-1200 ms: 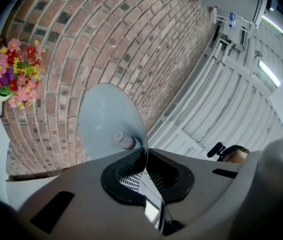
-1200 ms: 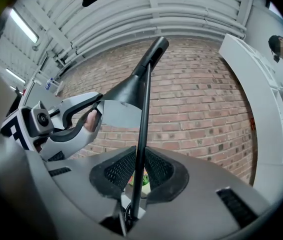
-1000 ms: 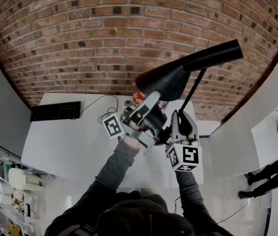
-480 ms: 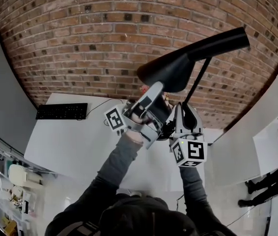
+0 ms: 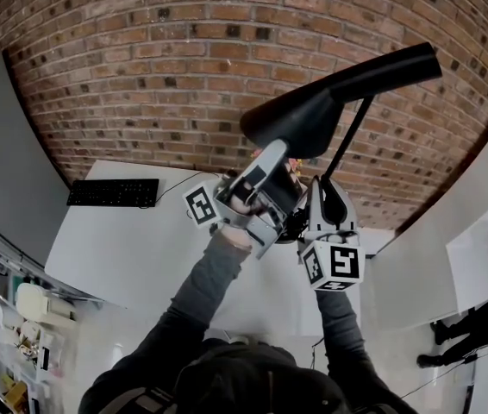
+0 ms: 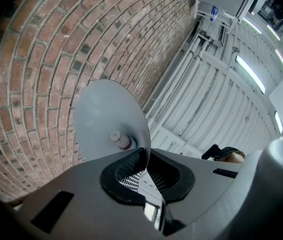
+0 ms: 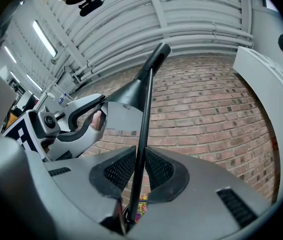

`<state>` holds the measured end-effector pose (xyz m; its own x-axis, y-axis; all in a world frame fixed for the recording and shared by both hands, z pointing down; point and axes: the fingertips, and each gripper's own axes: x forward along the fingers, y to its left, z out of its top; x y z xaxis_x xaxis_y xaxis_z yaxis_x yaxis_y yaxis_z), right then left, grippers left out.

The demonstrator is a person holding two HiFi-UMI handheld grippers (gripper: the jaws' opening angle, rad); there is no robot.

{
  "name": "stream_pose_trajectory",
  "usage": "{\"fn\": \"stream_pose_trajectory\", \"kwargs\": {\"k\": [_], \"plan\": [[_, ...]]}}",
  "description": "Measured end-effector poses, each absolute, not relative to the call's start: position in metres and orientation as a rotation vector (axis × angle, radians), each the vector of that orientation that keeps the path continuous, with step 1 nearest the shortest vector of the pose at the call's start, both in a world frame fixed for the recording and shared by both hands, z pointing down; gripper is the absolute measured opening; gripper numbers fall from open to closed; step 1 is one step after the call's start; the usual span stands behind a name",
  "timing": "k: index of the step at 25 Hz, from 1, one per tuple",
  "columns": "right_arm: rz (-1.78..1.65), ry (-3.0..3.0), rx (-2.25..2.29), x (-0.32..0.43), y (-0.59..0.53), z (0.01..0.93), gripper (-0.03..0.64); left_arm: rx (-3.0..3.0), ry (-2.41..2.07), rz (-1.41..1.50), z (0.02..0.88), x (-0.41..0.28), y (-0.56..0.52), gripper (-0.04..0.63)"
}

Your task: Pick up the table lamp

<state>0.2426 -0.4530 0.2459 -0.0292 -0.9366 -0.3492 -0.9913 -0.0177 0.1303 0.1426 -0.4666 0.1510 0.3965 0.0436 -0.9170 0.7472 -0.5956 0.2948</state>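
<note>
I hold the black table lamp [image 5: 313, 115] up in both hands before a brick wall [image 5: 140, 76], over the far side of a white surface [image 5: 123, 257]. My left tongs [image 5: 272, 155] point steeply upward and are pinched nearly together on the thin rim of the shade [image 6: 106, 119], whose pale inside and bulb socket [image 6: 121, 140] face the left gripper view. My right tongs [image 5: 323, 186], just beside the left, are closed narrowly on the slim black stem [image 7: 144, 124], which rises between the pads to the lamp's slanted top arm [image 5: 382, 72]. The lamp's foot is hidden behind the tongs, so I cannot tell whether it clears the surface. A black keyboard [image 5: 113, 193] lies at the surface's far left edge, well apart from the lamp.
</note>
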Motion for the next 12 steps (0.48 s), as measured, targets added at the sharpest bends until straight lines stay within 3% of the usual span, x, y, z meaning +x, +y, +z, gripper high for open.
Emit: {"fn": "stream_pose_trajectory", "kwargs": {"k": [12], "plan": [[0.505,2.083,-2.065,0.2336,-0.4484,0.2520,0.052,1.941,0.677,-1.232,0.1543,0.1343,-0.4614,0.020]]}}
